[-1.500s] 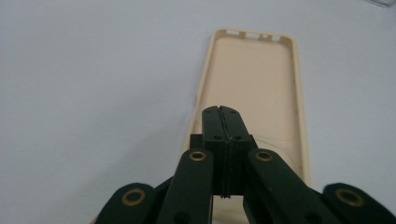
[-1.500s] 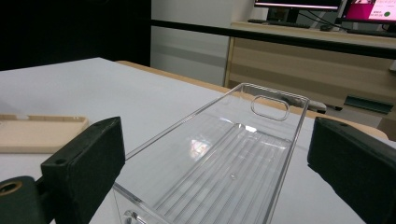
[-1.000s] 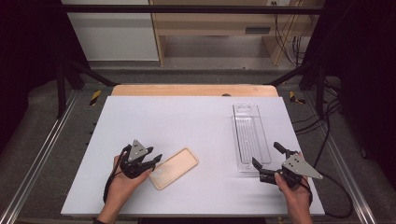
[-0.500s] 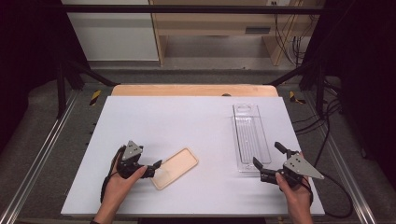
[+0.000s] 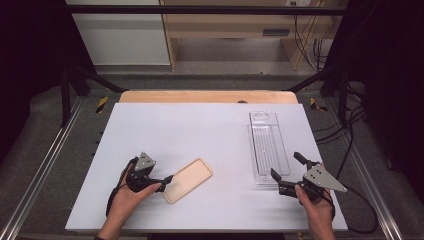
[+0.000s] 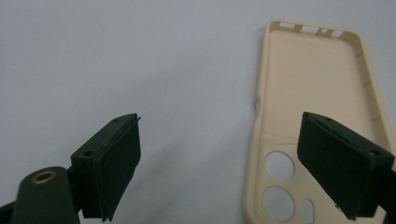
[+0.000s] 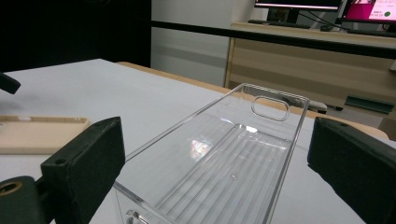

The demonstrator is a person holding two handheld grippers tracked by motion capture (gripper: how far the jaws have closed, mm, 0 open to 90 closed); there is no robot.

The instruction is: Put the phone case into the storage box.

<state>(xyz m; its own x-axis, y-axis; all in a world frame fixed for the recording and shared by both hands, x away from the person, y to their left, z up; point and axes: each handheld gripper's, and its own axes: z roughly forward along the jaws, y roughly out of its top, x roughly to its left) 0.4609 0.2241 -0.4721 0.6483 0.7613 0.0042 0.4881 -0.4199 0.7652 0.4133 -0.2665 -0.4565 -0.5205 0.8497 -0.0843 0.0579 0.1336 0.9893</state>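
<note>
We hold both grippers wide and empty: the left gripper [image 6: 219, 172] straddling the beige phone case's [image 5: 188, 179] edge on the tabletop [image 5: 200, 130], the right gripper [image 5: 285, 171] facing the clear plastic tray [image 5: 268, 147]. Next, we judge, closing onto each.

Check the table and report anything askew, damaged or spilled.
Nothing spilled or visibly damaged. The beige phone case lies open side up, at a slant to the table edges; the clear plastic tray lies nearly straight. Both grippers are open.

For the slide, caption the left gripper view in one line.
Open left gripper straddling the camera-cutout end of a beige phone case lying inside-up on the white table.
</note>
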